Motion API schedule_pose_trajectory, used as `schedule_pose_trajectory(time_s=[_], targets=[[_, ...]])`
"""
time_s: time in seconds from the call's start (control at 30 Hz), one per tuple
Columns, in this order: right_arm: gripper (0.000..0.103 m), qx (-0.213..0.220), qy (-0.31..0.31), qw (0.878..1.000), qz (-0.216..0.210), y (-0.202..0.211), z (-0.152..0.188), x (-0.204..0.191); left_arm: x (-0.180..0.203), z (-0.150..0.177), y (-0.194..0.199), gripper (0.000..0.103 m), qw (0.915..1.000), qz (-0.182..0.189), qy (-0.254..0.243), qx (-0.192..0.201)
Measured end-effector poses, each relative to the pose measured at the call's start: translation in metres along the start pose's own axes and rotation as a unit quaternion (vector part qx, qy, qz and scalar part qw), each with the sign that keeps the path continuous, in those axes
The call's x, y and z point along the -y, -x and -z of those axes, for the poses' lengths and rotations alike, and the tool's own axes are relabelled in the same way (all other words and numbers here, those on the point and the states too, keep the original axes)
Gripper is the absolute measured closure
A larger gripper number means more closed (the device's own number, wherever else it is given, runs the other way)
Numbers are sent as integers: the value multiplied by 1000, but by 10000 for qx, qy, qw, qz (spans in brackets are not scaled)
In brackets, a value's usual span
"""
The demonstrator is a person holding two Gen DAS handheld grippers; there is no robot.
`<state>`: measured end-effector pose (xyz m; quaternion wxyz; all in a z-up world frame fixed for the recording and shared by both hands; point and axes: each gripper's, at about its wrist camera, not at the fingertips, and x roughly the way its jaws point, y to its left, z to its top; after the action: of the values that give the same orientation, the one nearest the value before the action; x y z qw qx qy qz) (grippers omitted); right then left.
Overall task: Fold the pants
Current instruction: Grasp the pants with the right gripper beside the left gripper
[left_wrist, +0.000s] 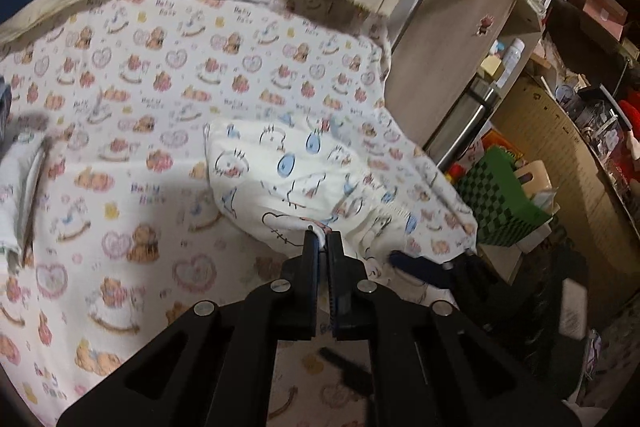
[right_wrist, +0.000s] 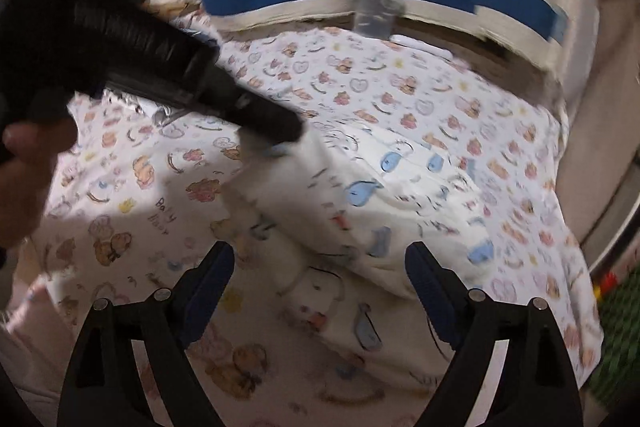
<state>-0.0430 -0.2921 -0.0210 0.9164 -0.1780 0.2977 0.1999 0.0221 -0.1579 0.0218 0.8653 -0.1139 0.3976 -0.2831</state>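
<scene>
We clamp the left gripper (left_wrist: 322, 241) on an edge of the printed pants (left_wrist: 288, 171) to carry a fold, while our right gripper (right_wrist: 320, 283) hangs spread wide above the bedsheet (left_wrist: 120, 87).

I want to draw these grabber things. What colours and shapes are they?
The left gripper is black plastic: two flat fingers on angled arms joined by round silver bolts, with triangular cut-outs lower down. The right gripper has the same black frame and silver bolts, but its fingers have dark blue ridged pads. No cables or writing show.
</scene>
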Motion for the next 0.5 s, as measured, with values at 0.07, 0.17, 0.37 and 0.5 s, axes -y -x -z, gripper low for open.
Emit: schedule_pose_trajectory(time_s=[0.07,0.17,0.37,0.5], targets=[[15,25,66,10000,-15,-7,-5,-2,1,-3,1,100,10000,47,-3,11],[15,-242,97,9993,277,-25,-9,2,1,-3,2,100,10000,51,-30,18],[18,-681,-372,9969,132,-40,-1,40,-6,4,6,100,10000,27,-3,-40],[21,-500,-101,9984,245,-30,1,53,-10,10,7,100,10000,14,0,-95]])
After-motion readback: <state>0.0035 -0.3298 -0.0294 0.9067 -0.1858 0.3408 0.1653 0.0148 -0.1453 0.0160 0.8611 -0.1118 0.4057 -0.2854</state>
